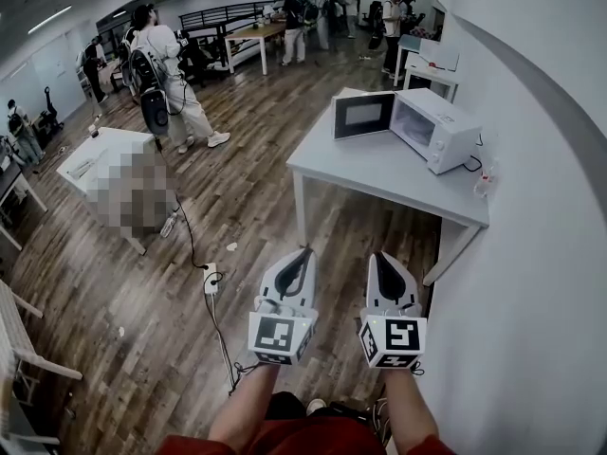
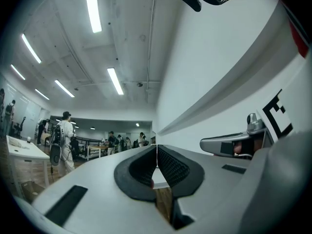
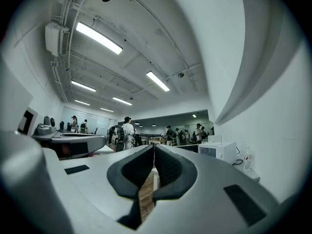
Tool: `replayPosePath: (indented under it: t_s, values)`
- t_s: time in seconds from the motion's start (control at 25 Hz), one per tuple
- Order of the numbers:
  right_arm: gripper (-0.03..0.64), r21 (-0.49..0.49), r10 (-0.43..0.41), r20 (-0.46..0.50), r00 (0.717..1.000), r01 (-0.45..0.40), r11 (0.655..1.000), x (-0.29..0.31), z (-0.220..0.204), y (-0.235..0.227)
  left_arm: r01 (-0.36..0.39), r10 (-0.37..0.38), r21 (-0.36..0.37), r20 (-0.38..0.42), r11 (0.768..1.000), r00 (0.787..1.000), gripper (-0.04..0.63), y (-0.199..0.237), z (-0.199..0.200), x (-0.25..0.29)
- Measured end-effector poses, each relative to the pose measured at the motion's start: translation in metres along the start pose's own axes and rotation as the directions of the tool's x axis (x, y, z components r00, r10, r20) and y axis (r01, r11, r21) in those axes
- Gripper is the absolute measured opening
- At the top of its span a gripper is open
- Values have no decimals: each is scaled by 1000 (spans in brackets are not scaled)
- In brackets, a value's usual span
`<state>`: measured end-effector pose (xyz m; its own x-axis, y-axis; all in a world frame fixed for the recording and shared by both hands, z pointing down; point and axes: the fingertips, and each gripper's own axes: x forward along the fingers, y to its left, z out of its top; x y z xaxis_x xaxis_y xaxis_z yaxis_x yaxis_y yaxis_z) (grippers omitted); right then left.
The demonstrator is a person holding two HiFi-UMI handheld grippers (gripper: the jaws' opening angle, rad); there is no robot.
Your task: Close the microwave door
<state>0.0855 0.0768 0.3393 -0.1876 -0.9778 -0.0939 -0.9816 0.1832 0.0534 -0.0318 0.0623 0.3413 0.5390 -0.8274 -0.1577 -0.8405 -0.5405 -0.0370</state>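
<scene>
We are holding the left hand-held gripper [image 1: 304, 252] and the right hand-held gripper [image 1: 380, 255] side by side, both jaws pressing fully together and gripping nothing. From here we are risking a hard shove with closed tips: the microwave [image 1: 438, 126] could skid on the desk [image 1: 379, 173] beneath it, or the small bottle [image 1: 486, 180] standing near the microwave could get knocked over. The microwave door [image 1: 363, 115] is hanging wide open on the microwave's left side, well apart from both hand-held grippers and ahead of them, slightly right.
</scene>
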Motion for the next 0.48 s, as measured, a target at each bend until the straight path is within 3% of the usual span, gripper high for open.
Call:
replayPosePath:
  t_s: [0.48]
  values:
    - [23,-17,9,-12,1000,-9,1000,91,-25,-10,14,-14,-20,5,1000,1000,29,50,-31,76]
